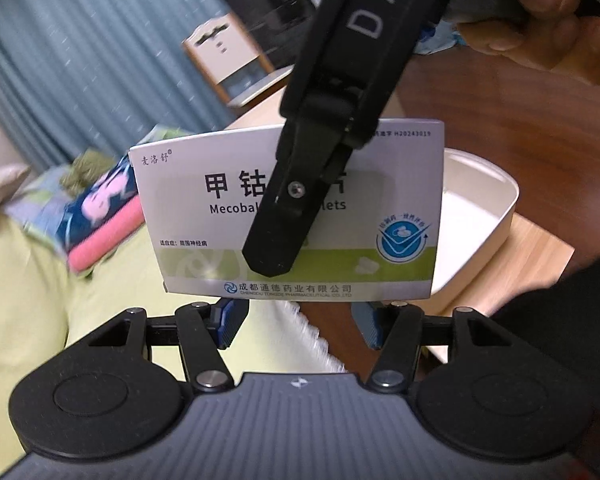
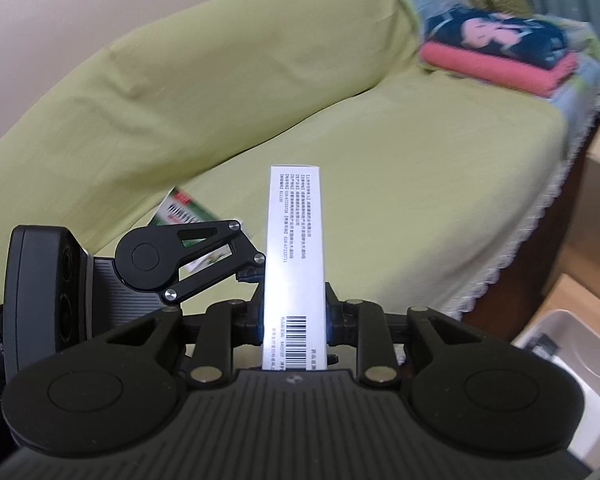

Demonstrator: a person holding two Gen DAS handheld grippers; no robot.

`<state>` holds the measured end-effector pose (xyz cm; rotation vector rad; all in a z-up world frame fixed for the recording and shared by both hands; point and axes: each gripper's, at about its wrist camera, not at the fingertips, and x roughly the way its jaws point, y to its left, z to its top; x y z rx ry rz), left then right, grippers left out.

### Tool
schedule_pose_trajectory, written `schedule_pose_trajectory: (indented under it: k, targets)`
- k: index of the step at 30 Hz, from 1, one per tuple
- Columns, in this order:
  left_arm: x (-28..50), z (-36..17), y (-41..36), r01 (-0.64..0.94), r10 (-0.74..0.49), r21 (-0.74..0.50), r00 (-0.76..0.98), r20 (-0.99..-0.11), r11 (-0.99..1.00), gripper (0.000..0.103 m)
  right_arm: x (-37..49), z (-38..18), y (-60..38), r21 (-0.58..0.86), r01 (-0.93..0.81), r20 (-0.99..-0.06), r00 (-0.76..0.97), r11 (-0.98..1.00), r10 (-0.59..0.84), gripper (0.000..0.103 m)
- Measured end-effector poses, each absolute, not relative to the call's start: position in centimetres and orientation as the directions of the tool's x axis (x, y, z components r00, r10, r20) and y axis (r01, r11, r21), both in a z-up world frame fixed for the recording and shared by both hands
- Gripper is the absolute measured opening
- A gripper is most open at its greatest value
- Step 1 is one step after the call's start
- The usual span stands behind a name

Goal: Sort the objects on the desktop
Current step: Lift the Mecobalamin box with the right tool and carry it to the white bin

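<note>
Med box (image 2: 294,264) in R tongs (image 2: 294,322).

I'm seeing a white medicine box (image 1: 292,216) showing a lime-green band, black lettering, a blue round emblem and a black barcode. The sofa cover (image 2: 260,120) is glowing yellow-green; folded cloths (image 2: 500,56) are showing coral pink and patterned navy.
</note>
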<state>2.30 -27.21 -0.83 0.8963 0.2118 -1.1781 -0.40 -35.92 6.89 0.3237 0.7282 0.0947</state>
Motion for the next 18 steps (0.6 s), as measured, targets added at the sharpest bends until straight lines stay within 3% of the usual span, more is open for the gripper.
schedule_pose_trajectory:
  k: [18]
  targets:
    - [-1.0, -3.3, -35.9, 0.879, -0.746, 0.466, 0.245, -0.62, -0.099, 0.06, -6.8, 4.2, -42.4, 0.343, 0.242, -0.653, 0.756, 0.908, 0.045, 0.022]
